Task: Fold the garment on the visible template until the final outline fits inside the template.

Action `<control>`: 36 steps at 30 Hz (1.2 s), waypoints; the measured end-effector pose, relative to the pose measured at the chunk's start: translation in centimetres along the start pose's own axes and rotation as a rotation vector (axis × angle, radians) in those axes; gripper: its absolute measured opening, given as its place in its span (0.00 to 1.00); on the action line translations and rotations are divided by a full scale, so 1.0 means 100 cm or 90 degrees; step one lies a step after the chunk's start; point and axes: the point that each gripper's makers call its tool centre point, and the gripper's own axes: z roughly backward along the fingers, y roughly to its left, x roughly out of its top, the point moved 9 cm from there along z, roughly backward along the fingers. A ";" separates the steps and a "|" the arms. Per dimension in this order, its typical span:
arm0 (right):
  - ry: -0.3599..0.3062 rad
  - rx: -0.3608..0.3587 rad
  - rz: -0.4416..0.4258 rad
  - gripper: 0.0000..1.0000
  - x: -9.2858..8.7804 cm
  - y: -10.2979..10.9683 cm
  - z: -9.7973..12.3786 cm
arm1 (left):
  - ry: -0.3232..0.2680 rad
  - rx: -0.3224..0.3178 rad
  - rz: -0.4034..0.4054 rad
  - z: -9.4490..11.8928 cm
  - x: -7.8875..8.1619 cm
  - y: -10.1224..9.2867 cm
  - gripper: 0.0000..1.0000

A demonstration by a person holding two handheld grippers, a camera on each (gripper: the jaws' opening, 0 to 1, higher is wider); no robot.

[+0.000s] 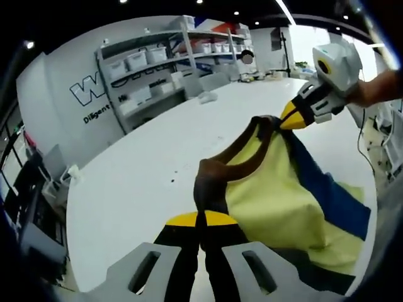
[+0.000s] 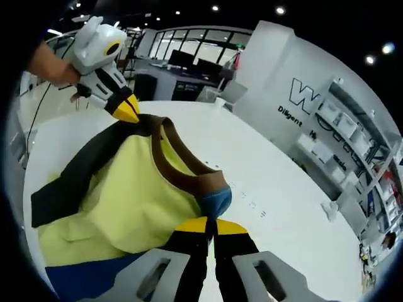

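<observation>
We see a large white round-edged table (image 1: pixel 138 170) that carries the work, and in the right gripper view its surface (image 2: pixel 277 189) runs toward a white wall with dark lettering (image 2: pixel 302 104). Against that wall in the left gripper view stands a grey shelving unit with white storage bins (image 1: pixel 151 63). The task item is a yellow fabric garment with a brown neckband, a black sleeve and a blue panel (image 1: pixel 277 189); it is lifted at the neckline and stretched between the two tools while its lower part rests on the table. In the right gripper view the same garment (image 2: pixel 126 189) shows the yellow body at centre, the black sleeve toward the left and the blue panel at the bottom. We note the left gripper (image 1: pixel 201 217) with its yellow-tipped black jaws clenched on the brown neckband; it also appears in the other view (image 2: pixel 129 110), pinching the far end of the collar. The right gripper (image 2: pixel 211 220) has its jaws closed on the neckband where a blue lining shows, and in the left gripper view (image 1: pixel 288 118) it grips the collar's far end.
</observation>
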 end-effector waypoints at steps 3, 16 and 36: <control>0.002 -0.007 0.014 0.00 -0.003 0.002 -0.006 | 0.005 0.004 0.000 -0.004 -0.005 0.001 0.00; 0.015 -0.005 0.050 0.00 -0.025 0.012 -0.029 | 0.042 0.029 -0.018 -0.034 -0.029 -0.008 0.00; 0.060 0.004 0.113 0.00 -0.058 0.024 -0.069 | 0.101 0.047 -0.082 -0.071 -0.059 -0.020 0.00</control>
